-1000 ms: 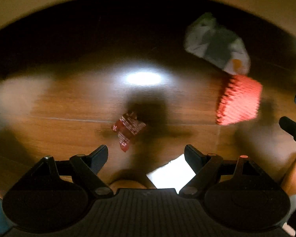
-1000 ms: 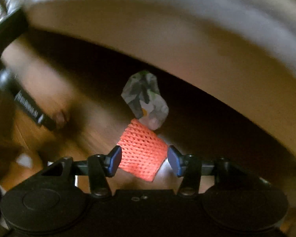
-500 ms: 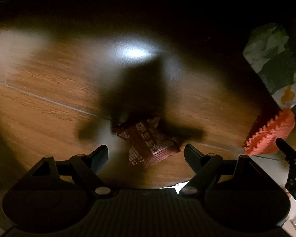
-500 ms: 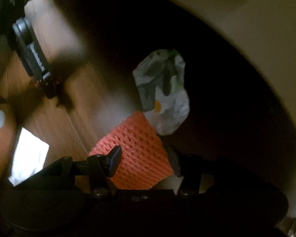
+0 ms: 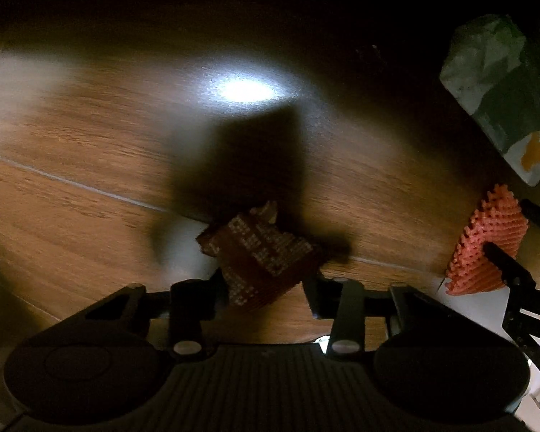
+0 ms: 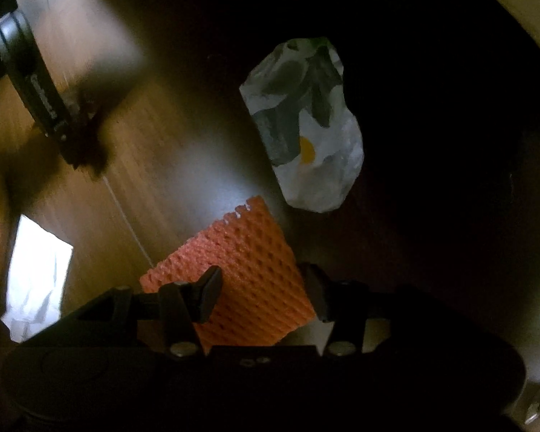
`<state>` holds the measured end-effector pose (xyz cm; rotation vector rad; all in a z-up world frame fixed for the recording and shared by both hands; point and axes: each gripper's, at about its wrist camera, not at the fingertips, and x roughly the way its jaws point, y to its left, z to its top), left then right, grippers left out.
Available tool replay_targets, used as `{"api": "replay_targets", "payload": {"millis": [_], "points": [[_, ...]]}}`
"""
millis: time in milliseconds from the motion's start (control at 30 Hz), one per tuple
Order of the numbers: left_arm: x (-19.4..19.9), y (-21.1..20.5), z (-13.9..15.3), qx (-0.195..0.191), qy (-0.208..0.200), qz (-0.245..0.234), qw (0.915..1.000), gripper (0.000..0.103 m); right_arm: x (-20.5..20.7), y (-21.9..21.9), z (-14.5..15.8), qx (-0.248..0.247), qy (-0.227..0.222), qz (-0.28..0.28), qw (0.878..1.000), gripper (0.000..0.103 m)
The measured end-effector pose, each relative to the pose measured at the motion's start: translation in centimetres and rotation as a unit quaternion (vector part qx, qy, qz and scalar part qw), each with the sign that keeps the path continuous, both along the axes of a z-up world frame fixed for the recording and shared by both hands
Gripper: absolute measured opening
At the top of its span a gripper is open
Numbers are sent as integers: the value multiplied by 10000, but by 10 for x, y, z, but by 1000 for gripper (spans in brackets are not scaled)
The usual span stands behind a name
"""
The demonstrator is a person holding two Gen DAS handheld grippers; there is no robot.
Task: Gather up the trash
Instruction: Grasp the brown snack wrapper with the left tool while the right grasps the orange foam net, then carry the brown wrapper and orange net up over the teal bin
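a brown wood-plank floor (image 5: 90, 165) fills both views, with a bright glare spot on it and a pale seam running between planks. next in size is a crumpled white plastic bag with grey-green leaf print and an orange-yellow spot (image 6: 306, 133), lying on the floor in shadow just beyond an orange foam fruit net sleeve (image 6: 248, 280) (the two look to be touching or nearly so; the dim light leaves it unclear). a flat white sheet of paper (image 6: 36, 280) lies on the floor at the left of the right wrist view, apart from the net. smallest is a crumpled dark red wrapper covered in rows of small white print (image 5: 262, 262), too blurred to read. the right gripper (image 6: 266, 293) points down with the net between its jaws, which are narrowing slightly; the left pad overlaps the net's edge, but i cannot tell whether the pads press it. the left gripper (image 5: 266, 284) has its jaws closing around the red wrapper, the pads right at its sides. white lettering on the left gripper's black body, seen from the right wrist, is illegible.
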<state>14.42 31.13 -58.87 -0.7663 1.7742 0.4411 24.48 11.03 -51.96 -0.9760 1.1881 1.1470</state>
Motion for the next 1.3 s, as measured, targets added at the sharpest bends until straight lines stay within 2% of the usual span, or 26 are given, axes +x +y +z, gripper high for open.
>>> {"api": "replay_targets", "payload": {"millis": [100,167,267,500,700,833,1000,1167,1300], "points": [[2,-3,4,60,-35,-94,9999,37,1,-4,-1,27,13,39,10000,42],[4,-3,6,76,-86,-126,9999,33,0,-8,1,29,-23,29,10000,23],[7,-5,8,130,-142,-208,9996,31,-3,-10,0,58,4,-177,9998,13],[17,-16,23,262,-396,-582,9972,27,-6,-26,19,168,-9,-723,9972,10],[23,-26,44,276,-637,-996,9926,24,-7,-46,50,226,-38,-1223,9922,10],[30,-41,66,234,-823,-1511,9848,24,-9,-59,81,278,-36,-1484,9885,10],[39,-65,99,124,-1090,-2145,9705,24,-6,-80,132,371,-64,-1691,9849,10],[45,-91,152,-1,-1385,-2717,9524,24,-4,-95,189,582,-144,-2025,9774,10],[53,-114,206,-81,-1615,-3037,9390,24,-5,-112,240,829,-226,-2329,9687,10]]}}
